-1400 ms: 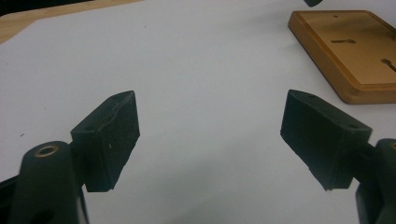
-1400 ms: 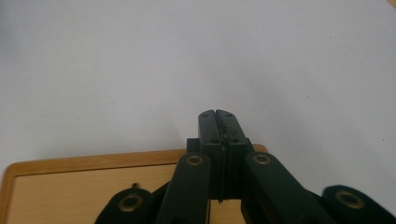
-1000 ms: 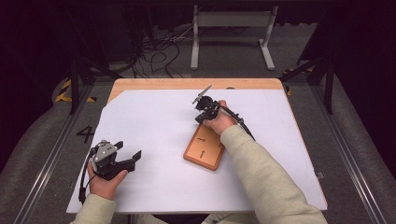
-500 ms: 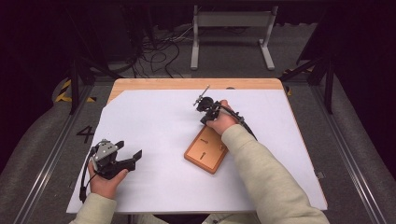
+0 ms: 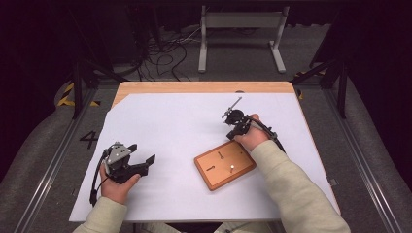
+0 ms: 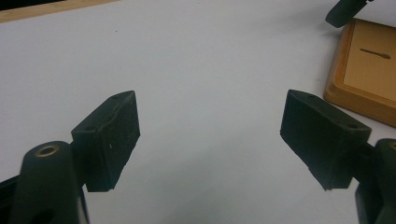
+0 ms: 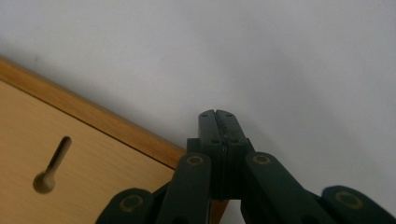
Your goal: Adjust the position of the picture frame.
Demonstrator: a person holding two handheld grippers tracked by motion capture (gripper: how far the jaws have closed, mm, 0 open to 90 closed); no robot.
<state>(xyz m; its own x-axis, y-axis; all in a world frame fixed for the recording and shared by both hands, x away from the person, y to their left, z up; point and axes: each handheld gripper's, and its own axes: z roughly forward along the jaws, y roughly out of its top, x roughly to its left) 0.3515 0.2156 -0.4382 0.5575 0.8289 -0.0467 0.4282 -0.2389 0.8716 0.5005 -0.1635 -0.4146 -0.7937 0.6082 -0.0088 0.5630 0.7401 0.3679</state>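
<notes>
Board: wooden board (image 5: pixel 225 164), a flat rectangle with a raised darker rim, lies askew on the white sheet (image 5: pixel 170 126), right of the sheet's middle and nearer its near edge than its far edge.
Board face: keyhole slot (image 7: pixel 52 164) cut into the pale top in the right gripper view; in the high view two such slots and a small bright spot mark the face.
Right gripper: right gripper (image 7: pixel 218 116) has its jaws pressed flat together with nothing between them; its tip sits just past the board's rim, over bare white sheet, and whether it touches the rim cannot be told.
Right hand: right hand (image 5: pixel 250 137) rests at the board's far right corner, sleeve running back to the sheet's near right edge.
Left gripper: left gripper (image 6: pixel 210 140) stands wide open and empty, its pads well apart over bare sheet.
Left hand: left hand (image 5: pixel 116 182) is near the sheet's near left corner, well apart from the board.
Left gripper view: board's corner shows at the right edge, with the dark tip of the other gripper above it.
Table: wooden table (image 5: pixel 194 87) shows as a strip beyond the sheet's far edge.
</notes>
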